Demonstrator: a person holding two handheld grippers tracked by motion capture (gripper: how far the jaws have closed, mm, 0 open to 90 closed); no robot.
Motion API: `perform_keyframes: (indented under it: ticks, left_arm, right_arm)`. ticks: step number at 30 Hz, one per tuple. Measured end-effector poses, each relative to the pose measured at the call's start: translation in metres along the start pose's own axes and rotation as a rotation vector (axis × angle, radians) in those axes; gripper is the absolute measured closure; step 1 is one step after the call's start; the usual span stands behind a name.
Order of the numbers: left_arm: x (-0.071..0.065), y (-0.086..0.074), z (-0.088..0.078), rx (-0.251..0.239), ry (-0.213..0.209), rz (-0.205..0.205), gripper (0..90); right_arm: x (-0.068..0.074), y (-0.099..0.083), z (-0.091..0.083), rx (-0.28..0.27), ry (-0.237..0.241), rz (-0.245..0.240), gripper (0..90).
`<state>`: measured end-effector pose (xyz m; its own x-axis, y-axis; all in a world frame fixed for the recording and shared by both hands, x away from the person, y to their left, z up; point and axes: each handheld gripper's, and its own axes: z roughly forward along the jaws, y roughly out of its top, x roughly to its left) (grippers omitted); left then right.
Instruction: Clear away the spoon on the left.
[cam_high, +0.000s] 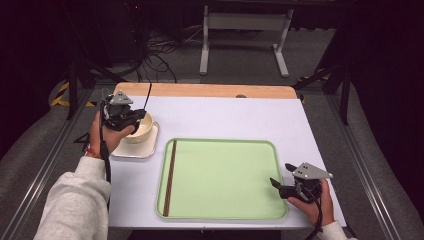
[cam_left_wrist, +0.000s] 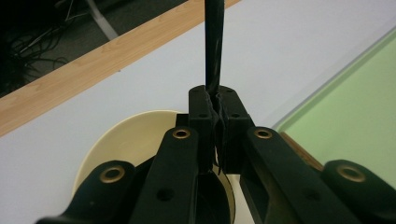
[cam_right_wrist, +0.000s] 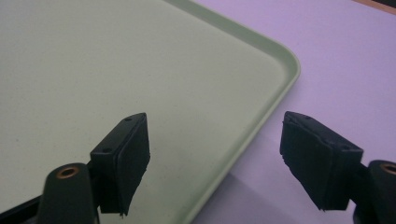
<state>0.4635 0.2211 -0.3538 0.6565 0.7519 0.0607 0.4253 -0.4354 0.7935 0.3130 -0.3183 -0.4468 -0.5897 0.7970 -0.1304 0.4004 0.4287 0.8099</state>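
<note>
At the far left, 1 black chopstick (cam_left_wrist: 214, 46) is pinched upright in the closed left gripper (cam_high: 131, 120), above the cream bowl (cam_high: 142, 131) on its small plate (cam_high: 137, 150). It should be carried level and laid beside the brown chopstick (cam_high: 170, 175) on the green tray (cam_high: 225, 212). At the near right, the right gripper (cam_right_wrist: 215, 158) is held open and empty over the tray's edge.

Black stick's (cam_left_wrist: 214, 46) top cut off

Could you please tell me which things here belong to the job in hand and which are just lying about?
In use: left gripper, black stick, cream bowl, green tray, brown stick.
Lying about: floor cables, white stand.
</note>
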Motion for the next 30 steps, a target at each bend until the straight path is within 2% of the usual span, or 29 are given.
perform_keyframes:
  ticks: [5, 6, 7, 13, 23, 27, 30]
  left_arm:
    - [-0.013, -0.001, -0.005, -0.031, -0.041, -0.024, 86.6]
    - [-0.021, -0.002, -0.007, -0.040, -0.061, -0.023, 86.6]
    - [-0.021, -0.002, -0.007, -0.040, -0.061, -0.023, 86.6]
    - [-0.049, -0.004, -0.003, -0.043, -0.122, 0.003, 86.6]
    - [-0.083, -0.005, 0.006, -0.011, -0.198, 0.048, 86.6]
    - [-0.095, -0.008, 0.011, 0.002, -0.247, 0.046, 86.6]
    - [-0.106, -0.009, 0.015, 0.011, -0.267, 0.053, 86.6]
  right_arm:
    - [0.000, 0.000, 0.000, -0.001, 0.001, 0.000, 24.4]
    - [0.000, 0.000, 0.000, 0.000, 0.001, -0.002, 24.4]
    - [0.000, 0.000, 0.000, 0.000, 0.001, -0.002, 24.4]
    - [0.000, 0.000, 0.000, -0.003, 0.002, -0.002, 24.4]
    - [0.001, 0.000, -0.001, -0.003, 0.005, -0.006, 24.3]
    - [0.001, 0.000, -0.001, -0.003, 0.005, -0.006, 24.4]
    - [0.001, 0.001, -0.001, -0.001, 0.005, -0.009, 24.3]
